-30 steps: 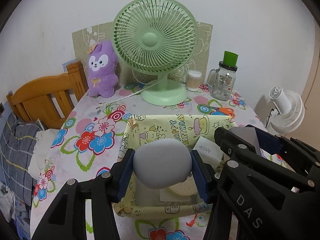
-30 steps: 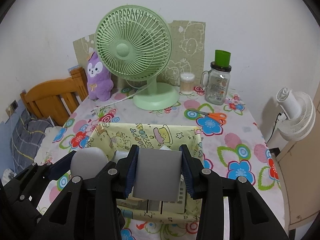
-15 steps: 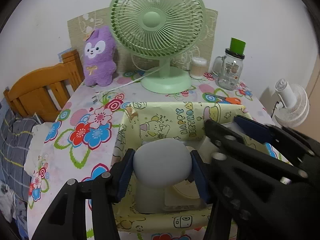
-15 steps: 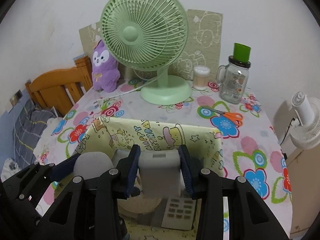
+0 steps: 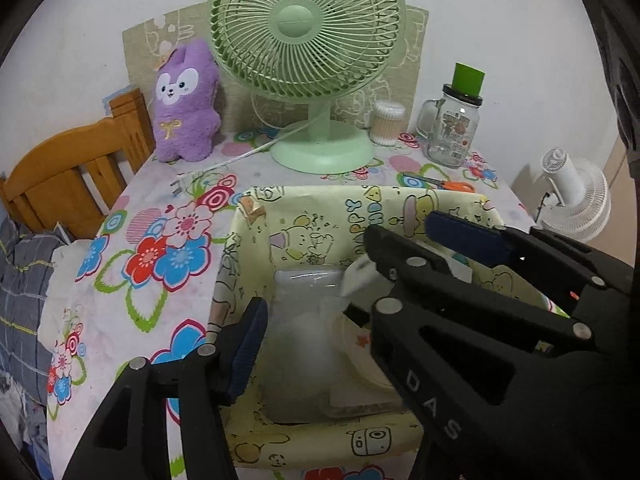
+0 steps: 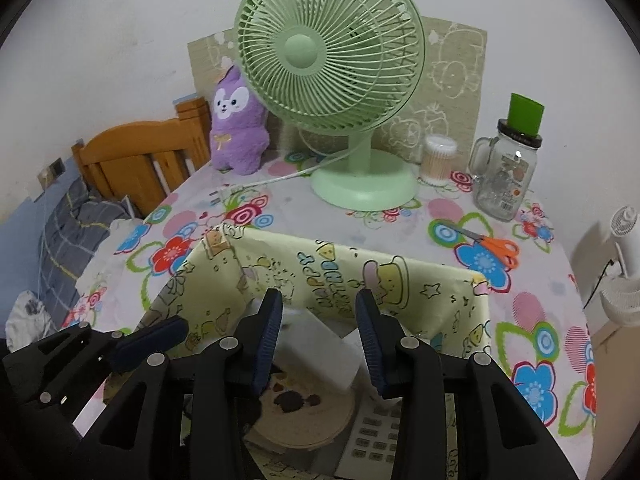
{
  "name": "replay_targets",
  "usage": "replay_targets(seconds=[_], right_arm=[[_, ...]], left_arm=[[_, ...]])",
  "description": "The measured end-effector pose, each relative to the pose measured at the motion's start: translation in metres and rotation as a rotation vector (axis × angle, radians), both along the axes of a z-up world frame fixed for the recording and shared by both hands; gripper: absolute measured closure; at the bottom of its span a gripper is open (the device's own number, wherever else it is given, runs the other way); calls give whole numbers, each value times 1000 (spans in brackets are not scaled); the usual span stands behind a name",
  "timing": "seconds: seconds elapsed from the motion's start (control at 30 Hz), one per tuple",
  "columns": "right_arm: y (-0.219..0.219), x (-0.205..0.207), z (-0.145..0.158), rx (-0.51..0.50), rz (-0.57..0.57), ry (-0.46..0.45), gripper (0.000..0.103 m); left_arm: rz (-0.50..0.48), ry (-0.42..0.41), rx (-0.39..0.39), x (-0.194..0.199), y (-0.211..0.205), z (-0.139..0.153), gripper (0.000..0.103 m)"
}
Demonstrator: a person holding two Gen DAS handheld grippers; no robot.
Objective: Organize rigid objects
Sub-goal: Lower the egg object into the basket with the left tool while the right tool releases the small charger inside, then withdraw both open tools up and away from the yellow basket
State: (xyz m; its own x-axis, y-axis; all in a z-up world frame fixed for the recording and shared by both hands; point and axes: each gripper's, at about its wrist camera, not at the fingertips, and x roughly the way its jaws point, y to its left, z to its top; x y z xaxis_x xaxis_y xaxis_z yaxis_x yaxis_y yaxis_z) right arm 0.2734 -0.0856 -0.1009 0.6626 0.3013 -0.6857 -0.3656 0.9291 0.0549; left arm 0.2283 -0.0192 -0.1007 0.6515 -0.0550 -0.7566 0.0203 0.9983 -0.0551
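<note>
Left tongs (image 5: 308,332) have just been opening, apart now, with the blurry grey rounded thing (image 5: 300,344) between them down in the yellow cartoon box (image 5: 360,200). Right tongs (image 6: 320,340) are clamped on a white block (image 6: 320,360), low in the same box.

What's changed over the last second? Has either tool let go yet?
Both tools have sunk into the box. The left tool has just been opening its jaws; the round grey thing, blurred, lies between them, seemingly released. The right tool is shut on the grey block as before. Fan, plush toy, jar and scissors stayed put.
</note>
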Motion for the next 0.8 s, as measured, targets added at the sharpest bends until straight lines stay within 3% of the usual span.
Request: replay_targets(seconds=[0.13, 0.43, 0.8], right_arm=[[-2, -3, 0, -11, -14, 0, 45], [-14, -14, 4, -49, -72, 8, 34], [-25, -40, 20, -24, -98, -18, 19]], left_arm=[[-12, -3, 7, -2, -4, 1, 31], [-10, -19, 50, -10, -11, 5, 18], [-10, -43, 68, -31, -16, 19, 14]])
